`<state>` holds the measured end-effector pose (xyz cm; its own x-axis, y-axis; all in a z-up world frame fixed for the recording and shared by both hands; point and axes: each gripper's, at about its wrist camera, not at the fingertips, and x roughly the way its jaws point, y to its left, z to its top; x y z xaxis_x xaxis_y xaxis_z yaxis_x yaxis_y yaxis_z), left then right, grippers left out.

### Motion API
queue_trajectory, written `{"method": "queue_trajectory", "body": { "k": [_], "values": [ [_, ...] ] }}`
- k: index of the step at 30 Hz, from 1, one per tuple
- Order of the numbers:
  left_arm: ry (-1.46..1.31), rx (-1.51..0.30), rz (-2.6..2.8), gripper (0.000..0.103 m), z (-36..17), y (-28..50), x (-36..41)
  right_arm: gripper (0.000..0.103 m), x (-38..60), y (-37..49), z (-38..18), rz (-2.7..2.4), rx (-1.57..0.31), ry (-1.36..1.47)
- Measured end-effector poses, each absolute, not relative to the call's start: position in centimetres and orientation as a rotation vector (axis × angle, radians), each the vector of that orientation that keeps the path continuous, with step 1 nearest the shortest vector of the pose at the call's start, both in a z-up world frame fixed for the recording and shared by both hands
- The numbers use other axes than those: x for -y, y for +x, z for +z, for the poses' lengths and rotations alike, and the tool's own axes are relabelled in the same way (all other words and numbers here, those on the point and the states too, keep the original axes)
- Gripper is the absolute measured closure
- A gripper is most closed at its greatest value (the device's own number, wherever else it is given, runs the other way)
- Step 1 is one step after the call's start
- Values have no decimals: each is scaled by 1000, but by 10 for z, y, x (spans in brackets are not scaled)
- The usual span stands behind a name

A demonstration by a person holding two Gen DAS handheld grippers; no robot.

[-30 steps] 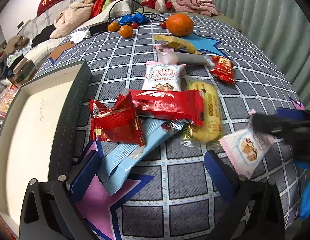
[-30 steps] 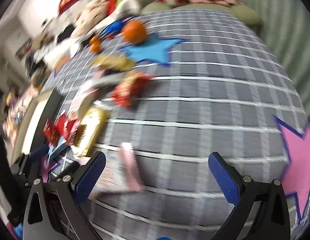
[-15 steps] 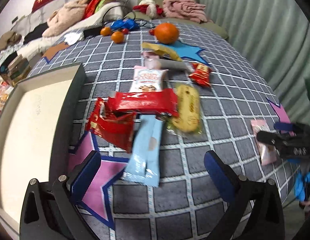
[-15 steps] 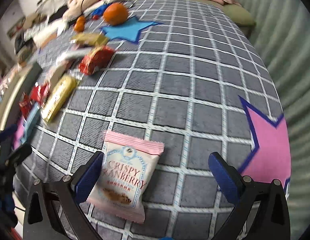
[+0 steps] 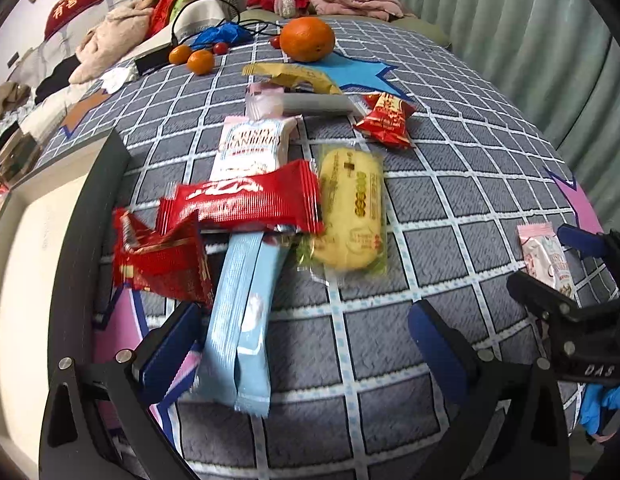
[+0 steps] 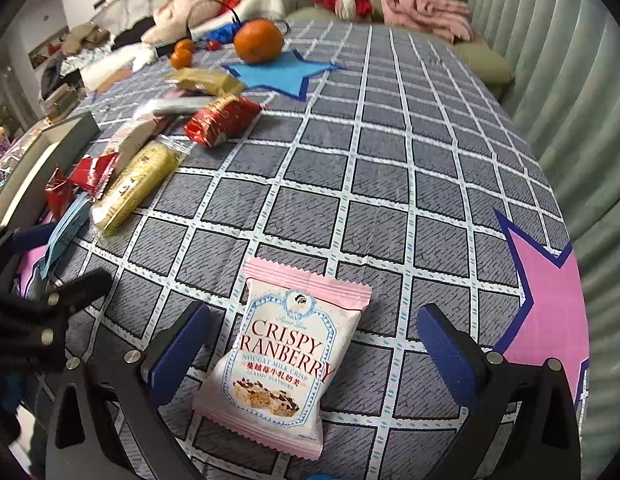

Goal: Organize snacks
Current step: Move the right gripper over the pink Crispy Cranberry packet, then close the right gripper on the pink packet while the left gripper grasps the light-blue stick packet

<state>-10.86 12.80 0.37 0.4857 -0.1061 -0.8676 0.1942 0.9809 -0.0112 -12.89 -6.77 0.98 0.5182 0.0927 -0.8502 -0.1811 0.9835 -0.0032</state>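
Left gripper (image 5: 306, 344) jaws spread wide, nothing clamped, low over the checked tablecloth (image 5: 449, 200). In left wrist view a light-blue packet (image 5: 242, 320) lies betw. the blue pads, nearer the left pad (image 5: 170, 344), not gripped. Just past it: crumpled red wrapper (image 5: 162, 260), long red bar (image 5: 246, 200), yellow cake pack (image 5: 351, 216), 2nd Crispy Cranberry pack (image 5: 250, 148) farther back, small red pouch (image 5: 385, 120) to the right. Dark-rimmed tray (image 5: 82, 216) at left, touching the pile's edge. Big orange (image 5: 307, 38) on a blue star at far end. Right gripper (image 5: 565, 276) seen at right edge w/ a pink pack beside its fingers. Right wrist view: right gripper (image 6: 313, 348) also wide apart, holding nothing; pink Crispy Cranberry pack (image 6: 286, 364) lies flat on the cloth betw. the pads, closer to left pad (image 6: 178, 348), label facing up, slightly tilted. Other snacks are well apart at upper left; pink star (image 6: 545, 300) at right.
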Motion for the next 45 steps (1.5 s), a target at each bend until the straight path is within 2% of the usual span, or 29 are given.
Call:
{"method": "queue_trajectory", "body": {
  "k": [26,33,36,37,39,40,41,42,43,45],
  "values": [
    [84,-984,-178,0,3,-113,-128,0,65,-128,10,162,-980,-91],
    [91,-1091,-165,0,6,-97,-124,0,63,-120,11,160,-1053,-95],
    [80,-1105,-147,5,6,-101,-126,0,62,-118,13,179,-1106,-91],
    [75,-1093,-142,12,8,-105,-127,2,61,-120,12,184,-1109,-101],
    [71,-1068,-138,27,11,-117,-129,20,59,-127,15,201,-1093,-123],
    [72,-1057,-142,40,13,-122,-129,27,58,-131,17,210,-1087,-126],
    [76,-1050,-149,53,14,-129,-129,45,57,-133,19,222,-1084,-127],
    [85,-1046,-158,58,16,-136,-128,57,57,-136,22,232,-1085,-126],
    [92,-1047,-164,63,16,-144,-129,60,57,-139,23,244,-1088,-121],
    [78,-1052,-186,64,18,-157,-132,60,58,-147,23,270,-1095,-109]
  ]
}}
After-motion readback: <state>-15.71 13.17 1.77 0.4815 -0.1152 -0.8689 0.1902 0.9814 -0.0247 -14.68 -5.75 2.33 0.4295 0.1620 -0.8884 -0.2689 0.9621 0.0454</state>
